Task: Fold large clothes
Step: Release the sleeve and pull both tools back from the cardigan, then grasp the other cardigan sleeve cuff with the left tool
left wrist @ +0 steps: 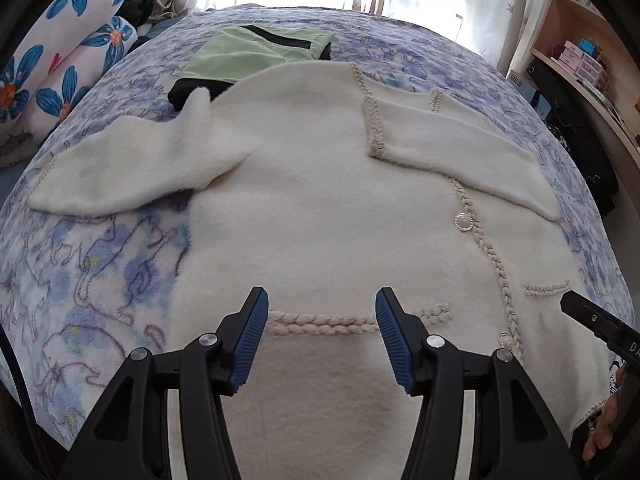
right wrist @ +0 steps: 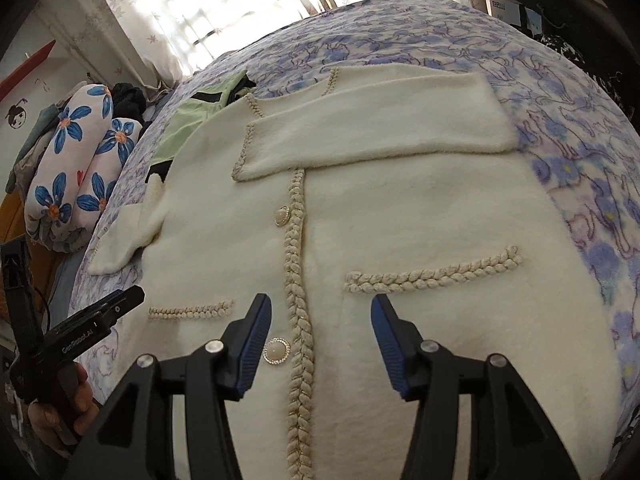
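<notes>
A cream fuzzy cardigan [left wrist: 320,184] with braided trim and pearl buttons lies front up on the bed. Its right sleeve [left wrist: 460,144] is folded across the chest; the left sleeve [left wrist: 136,164] sticks out sideways. My left gripper [left wrist: 320,312] hangs open above the lower left pocket trim, with nothing between its blue pads. In the right wrist view the same cardigan [right wrist: 400,208] fills the frame, and my right gripper [right wrist: 318,320] stands open over the button band near the hem, holding nothing. Each gripper shows at the edge of the other's view.
A folded green and black garment [left wrist: 256,54] lies behind the cardigan's collar. Flowered pillows [left wrist: 60,60] are stacked at the far left. The blue patterned bedspread [left wrist: 100,264] covers the bed. Shelves [left wrist: 580,60] stand at the right, curtained windows behind.
</notes>
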A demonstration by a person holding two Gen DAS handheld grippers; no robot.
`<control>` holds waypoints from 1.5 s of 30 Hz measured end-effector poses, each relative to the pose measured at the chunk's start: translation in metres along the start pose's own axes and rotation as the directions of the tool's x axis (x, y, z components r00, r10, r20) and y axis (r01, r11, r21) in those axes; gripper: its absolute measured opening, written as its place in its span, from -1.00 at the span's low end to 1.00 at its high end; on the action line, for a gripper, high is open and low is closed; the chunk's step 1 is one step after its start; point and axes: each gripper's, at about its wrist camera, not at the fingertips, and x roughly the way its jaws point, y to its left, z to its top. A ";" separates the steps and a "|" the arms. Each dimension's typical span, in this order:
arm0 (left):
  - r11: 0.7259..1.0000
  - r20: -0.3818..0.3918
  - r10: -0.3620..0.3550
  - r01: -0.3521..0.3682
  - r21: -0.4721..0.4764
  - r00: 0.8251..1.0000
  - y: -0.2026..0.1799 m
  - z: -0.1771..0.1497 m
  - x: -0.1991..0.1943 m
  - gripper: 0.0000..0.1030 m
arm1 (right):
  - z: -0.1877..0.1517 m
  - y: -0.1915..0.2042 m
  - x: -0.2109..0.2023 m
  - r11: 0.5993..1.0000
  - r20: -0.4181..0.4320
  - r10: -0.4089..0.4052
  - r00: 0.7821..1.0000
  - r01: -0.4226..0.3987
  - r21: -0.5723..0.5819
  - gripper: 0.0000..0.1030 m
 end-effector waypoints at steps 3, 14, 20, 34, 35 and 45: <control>0.999 -0.008 0.011 -0.011 -0.032 1.000 0.021 -0.003 0.000 0.06 | 0.001 0.018 0.005 0.998 -0.007 -0.011 1.000 0.011 -0.055 0.01; 0.980 0.019 0.039 -0.034 -0.198 0.999 0.133 0.003 -0.002 0.06 | 0.010 0.103 0.031 0.966 0.017 0.013 1.000 -0.008 -0.258 0.01; 0.916 0.098 -0.092 0.122 -0.382 0.991 0.225 0.016 0.008 0.06 | 0.014 0.141 0.050 0.950 0.002 0.058 0.998 -0.055 -0.309 0.01; 0.727 0.177 -0.180 0.252 -0.639 0.968 0.357 0.056 0.097 0.05 | 0.014 0.181 0.093 0.919 -0.031 0.003 1.000 -0.015 -0.395 0.01; 0.726 0.178 -0.180 0.253 -0.639 0.967 0.358 0.059 0.100 0.05 | 0.014 0.181 0.095 0.917 -0.029 -0.004 1.000 -0.008 -0.398 0.01; 0.810 0.163 0.036 0.066 -0.582 0.986 0.342 0.095 0.086 -0.87 | 0.017 0.173 0.102 0.926 -0.043 0.012 0.999 -0.027 -0.377 0.01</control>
